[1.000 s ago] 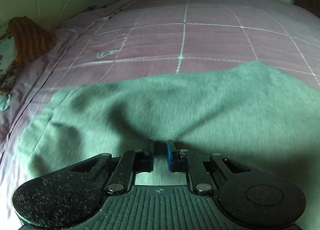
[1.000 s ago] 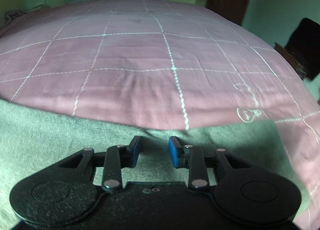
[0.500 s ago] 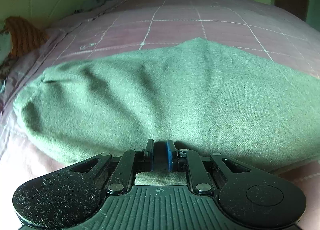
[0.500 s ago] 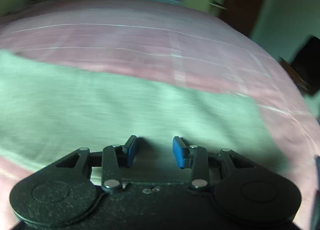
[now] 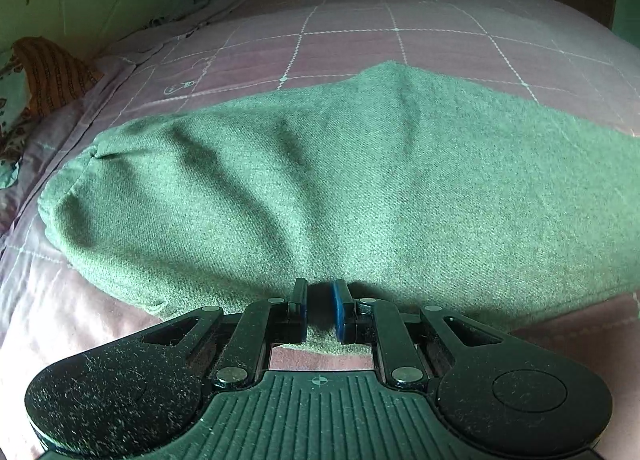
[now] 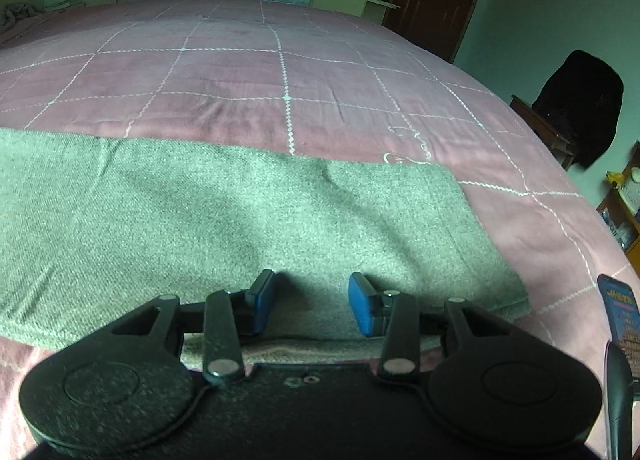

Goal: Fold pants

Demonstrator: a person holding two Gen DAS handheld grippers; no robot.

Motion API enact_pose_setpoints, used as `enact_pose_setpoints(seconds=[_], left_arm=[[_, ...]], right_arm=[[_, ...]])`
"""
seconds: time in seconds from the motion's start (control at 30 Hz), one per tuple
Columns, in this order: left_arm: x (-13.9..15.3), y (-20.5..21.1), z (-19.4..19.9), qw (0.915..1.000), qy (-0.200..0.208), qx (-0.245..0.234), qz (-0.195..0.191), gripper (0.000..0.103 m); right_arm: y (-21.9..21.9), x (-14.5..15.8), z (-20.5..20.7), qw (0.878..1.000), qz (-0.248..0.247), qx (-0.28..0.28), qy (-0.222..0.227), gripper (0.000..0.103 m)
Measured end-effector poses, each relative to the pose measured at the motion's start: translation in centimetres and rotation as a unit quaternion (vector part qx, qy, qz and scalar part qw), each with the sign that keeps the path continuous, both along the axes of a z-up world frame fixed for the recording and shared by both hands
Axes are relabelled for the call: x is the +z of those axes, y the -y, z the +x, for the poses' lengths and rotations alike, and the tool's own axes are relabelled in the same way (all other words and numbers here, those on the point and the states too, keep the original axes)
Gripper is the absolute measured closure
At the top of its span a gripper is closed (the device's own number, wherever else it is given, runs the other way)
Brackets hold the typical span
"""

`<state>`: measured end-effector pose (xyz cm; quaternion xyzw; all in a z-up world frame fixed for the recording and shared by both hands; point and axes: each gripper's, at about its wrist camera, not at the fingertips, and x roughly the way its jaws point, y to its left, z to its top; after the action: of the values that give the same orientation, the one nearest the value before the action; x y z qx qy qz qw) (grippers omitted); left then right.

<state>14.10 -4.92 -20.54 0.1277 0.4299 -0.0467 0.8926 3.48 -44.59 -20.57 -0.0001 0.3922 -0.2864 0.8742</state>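
Right tongs have spread wider above one pair of pants; left tongs pinch its hem.

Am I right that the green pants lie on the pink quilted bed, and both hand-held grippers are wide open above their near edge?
Not quite. Only the right hand-held gripper is wide open. The left wrist view shows the left hand-held gripper pinched nearly shut on the near edge of the green pants. The pants do lie on the pink quilted bed.

Green fuzzy pants lying flat-ish across the near part of the bed, folded into one wide band running left to right, soft wrinkles on top, rounded left end, squared-off right end.
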Motion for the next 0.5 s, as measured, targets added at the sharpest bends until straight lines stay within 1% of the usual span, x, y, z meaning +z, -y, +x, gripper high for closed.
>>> enact_pose_setpoints(seconds=[0.2, 0.3, 0.37, 0.4, 0.43, 0.47, 0.5], left_arm=[[0.1, 0.3, 0.1, 0.9999, -0.001, 0.011, 0.002, 0.09], [0.3, 0.4, 0.0, 0.9998, -0.003, 0.018, 0.001, 0.09], [0.8, 0.5, -0.2, 0.9999, -0.001, 0.011, 0.004, 0.09], [1.3, 0.7, -0.4, 1.0, 0.001, 0.007, -0.001, 0.09], [1.9, 0.7, -0.8, 0.9999, 0.003, 0.002, -0.017, 0.09], [2.5, 0.8, -1.2, 0.9994, 0.006, -0.004, -0.033, 0.09], [3.0, 1.2, -1.7, 0.9989, 0.011, -0.012, -0.045, 0.09]], right_arm=[[0.4, 0.3, -0.8, 1.0, 0.018, 0.018, 0.003, 0.06], [0.2, 0.6, -0.9, 0.999, 0.022, 0.023, -0.007, 0.061], [0.1, 0.8, -0.8, 0.999, 0.025, 0.025, -0.016, 0.061], [0.1, 1.1, -0.6, 0.999, 0.027, 0.027, -0.024, 0.063], [0.1, 1.5, -0.4, 0.999, 0.027, 0.028, -0.03, 0.063], [0.1, 2.3, -0.3, 0.999, 0.027, 0.028, -0.023, 0.063], [-0.2, 3.0, -0.5, 0.999, 0.024, 0.026, -0.004, 0.061]])
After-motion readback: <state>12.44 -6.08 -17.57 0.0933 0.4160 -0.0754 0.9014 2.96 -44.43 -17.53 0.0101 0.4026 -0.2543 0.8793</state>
